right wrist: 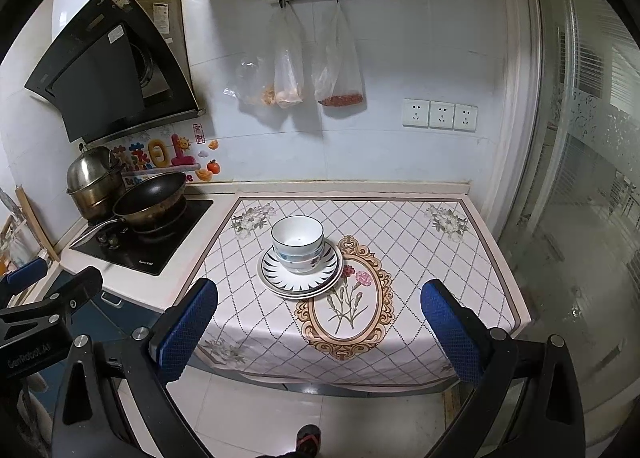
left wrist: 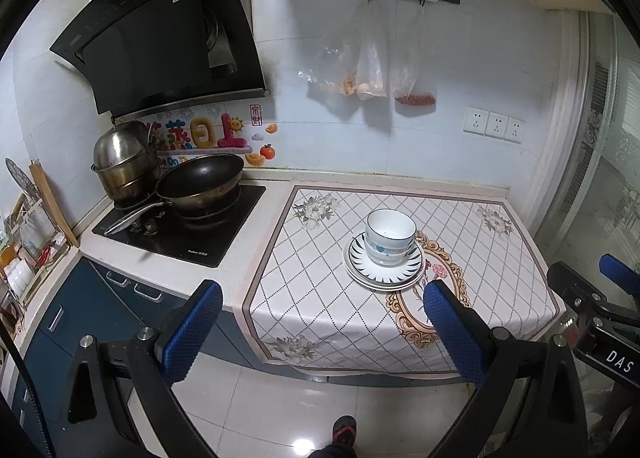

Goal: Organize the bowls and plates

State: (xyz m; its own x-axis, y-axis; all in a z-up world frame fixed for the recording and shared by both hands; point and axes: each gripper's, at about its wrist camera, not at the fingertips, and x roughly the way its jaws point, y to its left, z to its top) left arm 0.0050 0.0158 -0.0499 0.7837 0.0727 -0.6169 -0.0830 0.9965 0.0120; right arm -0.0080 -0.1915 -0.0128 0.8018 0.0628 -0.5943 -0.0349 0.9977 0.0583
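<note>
Sitting near the middle of the cloth-covered worktop [right wrist: 460, 242], stacked bowls [right wrist: 297, 242] rest on stacked plates [right wrist: 276, 274]. Left gripper [left wrist: 322, 334] and right gripper [right wrist: 318, 330] both hang spread wide and empty, off the worktop's front edge.

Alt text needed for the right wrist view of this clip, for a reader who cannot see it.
White patterned bowls sit stacked on stacked white plates with dark rim marks, on a diamond-print floral tablecloth. The open right tool hovers short of the counter, holding nothing; a black wok sits on the stove.
</note>
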